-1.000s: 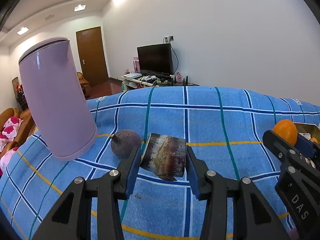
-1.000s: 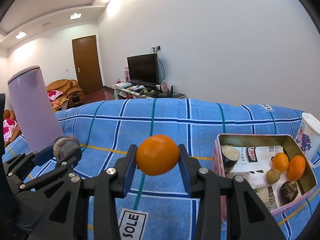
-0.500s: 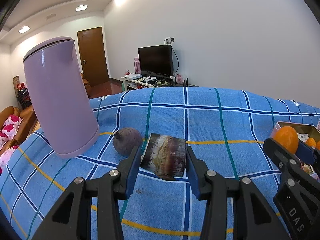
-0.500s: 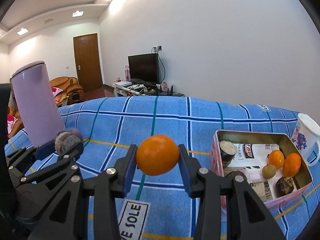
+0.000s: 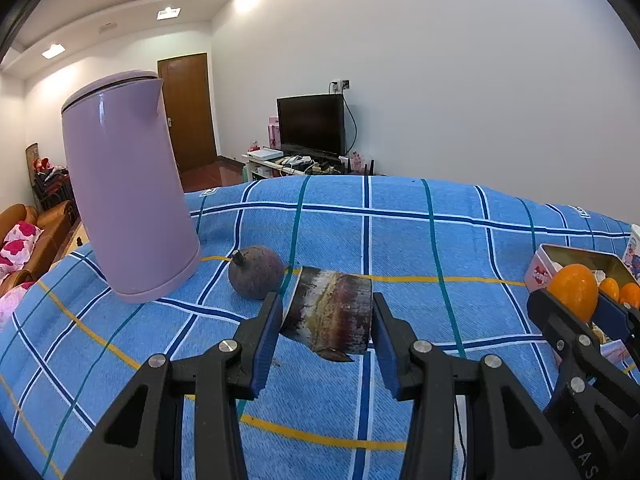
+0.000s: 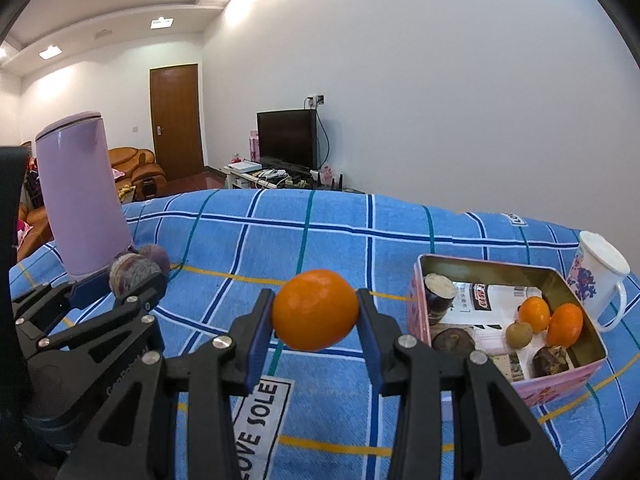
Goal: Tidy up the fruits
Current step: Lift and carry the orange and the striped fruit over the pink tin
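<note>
My left gripper (image 5: 326,314) is shut on a dark brown sugarcane chunk (image 5: 332,308), held just above the blue checked cloth (image 5: 400,240). A purple round fruit (image 5: 256,272) lies on the cloth just beyond it, by the lilac kettle (image 5: 128,208). My right gripper (image 6: 315,312) is shut on an orange (image 6: 316,300), held over the cloth left of an open pink tin (image 6: 500,266). The tin holds two small oranges (image 6: 564,324), a longan, and several brown sugarcane pieces. In the right wrist view the left gripper (image 6: 120,284) shows at the left with its chunk.
A white flowered mug (image 6: 598,276) stands right behind the tin. The kettle (image 6: 84,200) stands at the cloth's left end with the purple fruit (image 6: 156,258) at its foot. A white label (image 6: 256,412) lies on the cloth under the right gripper. TV, door and sofa stand far behind.
The right gripper has drifted a little to the right toward the tin with the orange, and the tin now shows in the left wrist view. Both grips are unchanged.
</note>
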`<state>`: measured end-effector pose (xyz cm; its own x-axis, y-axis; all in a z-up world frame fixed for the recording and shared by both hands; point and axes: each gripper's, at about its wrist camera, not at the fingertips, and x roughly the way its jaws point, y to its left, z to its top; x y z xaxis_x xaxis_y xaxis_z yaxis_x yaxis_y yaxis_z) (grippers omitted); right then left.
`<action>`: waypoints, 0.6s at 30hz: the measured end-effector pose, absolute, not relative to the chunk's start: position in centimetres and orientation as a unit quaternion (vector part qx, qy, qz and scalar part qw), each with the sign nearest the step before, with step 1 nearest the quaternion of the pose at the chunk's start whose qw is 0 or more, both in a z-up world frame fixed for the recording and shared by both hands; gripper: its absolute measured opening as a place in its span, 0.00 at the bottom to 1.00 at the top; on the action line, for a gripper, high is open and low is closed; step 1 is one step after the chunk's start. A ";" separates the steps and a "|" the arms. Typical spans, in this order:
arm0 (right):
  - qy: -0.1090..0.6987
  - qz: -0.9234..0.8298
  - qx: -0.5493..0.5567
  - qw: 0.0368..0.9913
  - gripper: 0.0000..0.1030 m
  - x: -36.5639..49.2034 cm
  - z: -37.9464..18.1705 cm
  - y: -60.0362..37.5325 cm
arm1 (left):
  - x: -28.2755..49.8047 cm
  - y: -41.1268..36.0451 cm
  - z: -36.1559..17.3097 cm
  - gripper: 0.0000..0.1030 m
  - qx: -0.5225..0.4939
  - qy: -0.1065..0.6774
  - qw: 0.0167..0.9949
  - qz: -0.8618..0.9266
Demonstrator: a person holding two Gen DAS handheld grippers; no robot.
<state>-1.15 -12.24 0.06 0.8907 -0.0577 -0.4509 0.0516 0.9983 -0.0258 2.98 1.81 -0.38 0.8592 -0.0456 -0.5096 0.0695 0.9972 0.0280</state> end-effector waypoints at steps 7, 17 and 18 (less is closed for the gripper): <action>0.228 -0.032 -0.011 0.973 0.42 -1.8 0.2 -12.5 | 2.4 1.6 -0.4 0.45 0.021 0.265 0.964 -0.032; 0.224 -0.033 -0.004 0.974 0.42 -2.3 0.5 -13.7 | 1.7 0.4 -0.5 0.45 0.018 0.270 0.961 -0.046; 0.224 -0.034 -0.004 0.974 0.42 -2.3 0.5 -13.7 | 1.7 0.2 -0.5 0.45 0.019 0.270 0.961 -0.047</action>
